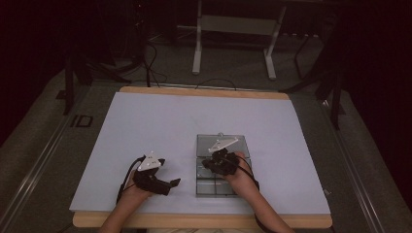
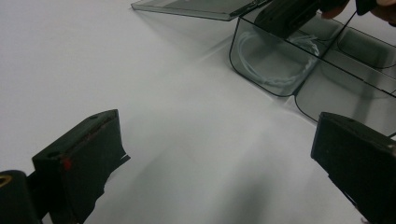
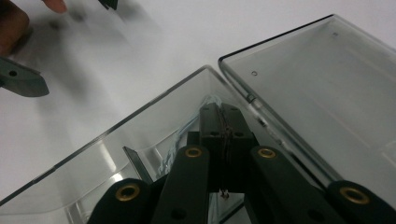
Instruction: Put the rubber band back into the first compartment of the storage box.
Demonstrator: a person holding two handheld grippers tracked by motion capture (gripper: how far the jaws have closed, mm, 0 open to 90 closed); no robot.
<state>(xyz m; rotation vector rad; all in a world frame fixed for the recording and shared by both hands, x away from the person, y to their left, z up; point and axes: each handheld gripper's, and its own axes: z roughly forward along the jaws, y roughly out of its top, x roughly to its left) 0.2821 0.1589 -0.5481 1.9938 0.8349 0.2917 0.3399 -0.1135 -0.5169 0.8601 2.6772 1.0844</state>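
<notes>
Clear compartment box (image 1: 221,165), lid open

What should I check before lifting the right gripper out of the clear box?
1. Lid open and laid flat behind the box: ok.
2. Right gripper jaws closed together inside the compartment: ok.
3. Pale cord actually caught between those jaws: cannot tell.
4. Left gripper open, jaws holding nothing, on the white sheet beside the box: ok.
5. Box braced against lifting: not ok, nothing holds it.
</notes>
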